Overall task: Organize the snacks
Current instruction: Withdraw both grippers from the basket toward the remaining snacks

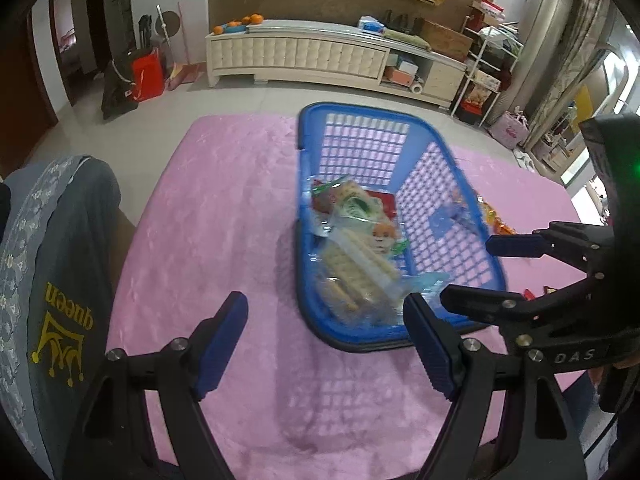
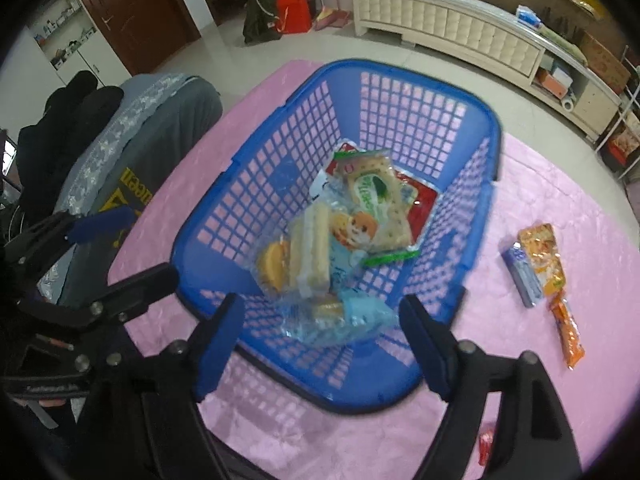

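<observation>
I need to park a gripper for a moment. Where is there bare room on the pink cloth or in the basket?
The pink cloth is bare between the blue basket and the grey cushion. The basket's far half is free too. Crowded: its near half, piled with snack packets, and the cloth beside the loose packets.

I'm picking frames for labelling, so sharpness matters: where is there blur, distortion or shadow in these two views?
Left wrist view: the blue basket and its snack packets are smeared by motion blur, and the fisheye bends the cabinet. Right wrist view: the basket's near rim is blurred, the loose packets on the pink cloth are sharper, and the lattice casts a grid shadow below.
</observation>
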The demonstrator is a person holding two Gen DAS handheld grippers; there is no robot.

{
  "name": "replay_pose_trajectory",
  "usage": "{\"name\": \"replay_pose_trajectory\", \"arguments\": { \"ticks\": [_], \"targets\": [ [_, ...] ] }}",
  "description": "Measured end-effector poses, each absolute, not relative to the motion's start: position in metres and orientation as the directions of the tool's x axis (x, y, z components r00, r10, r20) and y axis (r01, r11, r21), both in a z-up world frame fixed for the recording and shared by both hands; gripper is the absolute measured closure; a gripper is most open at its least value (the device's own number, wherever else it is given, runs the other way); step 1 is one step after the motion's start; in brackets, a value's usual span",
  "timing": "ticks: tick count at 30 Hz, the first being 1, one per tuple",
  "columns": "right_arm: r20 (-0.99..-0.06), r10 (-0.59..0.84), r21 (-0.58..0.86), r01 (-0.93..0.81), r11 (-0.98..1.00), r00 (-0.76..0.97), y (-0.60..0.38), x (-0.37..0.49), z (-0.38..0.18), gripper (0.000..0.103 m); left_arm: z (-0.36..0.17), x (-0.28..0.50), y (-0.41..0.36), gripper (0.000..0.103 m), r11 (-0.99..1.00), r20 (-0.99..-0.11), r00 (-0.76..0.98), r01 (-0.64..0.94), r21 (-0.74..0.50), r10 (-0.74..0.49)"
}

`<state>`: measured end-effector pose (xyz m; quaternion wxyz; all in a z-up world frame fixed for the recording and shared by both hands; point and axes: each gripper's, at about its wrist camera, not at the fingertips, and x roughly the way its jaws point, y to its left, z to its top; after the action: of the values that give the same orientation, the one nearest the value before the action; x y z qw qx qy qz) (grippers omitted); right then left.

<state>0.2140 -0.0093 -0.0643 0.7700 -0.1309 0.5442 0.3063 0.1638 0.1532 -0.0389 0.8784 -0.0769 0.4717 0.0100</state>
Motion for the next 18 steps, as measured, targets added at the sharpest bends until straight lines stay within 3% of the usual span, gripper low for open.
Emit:
{"name": "replay_pose_trajectory", "arguments": {
  "ticks": [10, 18],
  "targets": [
    [-0.880, 0.352, 0.133, -0.546, 0.827, 0.319, -0.099, 0.190, -0.021, 0.019, -0.004, 0.160, 0.072, 0.021, 0.996, -0.797, 0.597, 0.048, -0.078, -0.091],
    [-0.857, 0.301, 0.094, -0.446, 0.890, 0.418, -0.176, 0.181, -0.004, 0.017, -0.007, 0.170, -0.013, 0.021, 0.978, -0.797, 0.579, 0.197, -0.067, -0.171]
  ]
}}
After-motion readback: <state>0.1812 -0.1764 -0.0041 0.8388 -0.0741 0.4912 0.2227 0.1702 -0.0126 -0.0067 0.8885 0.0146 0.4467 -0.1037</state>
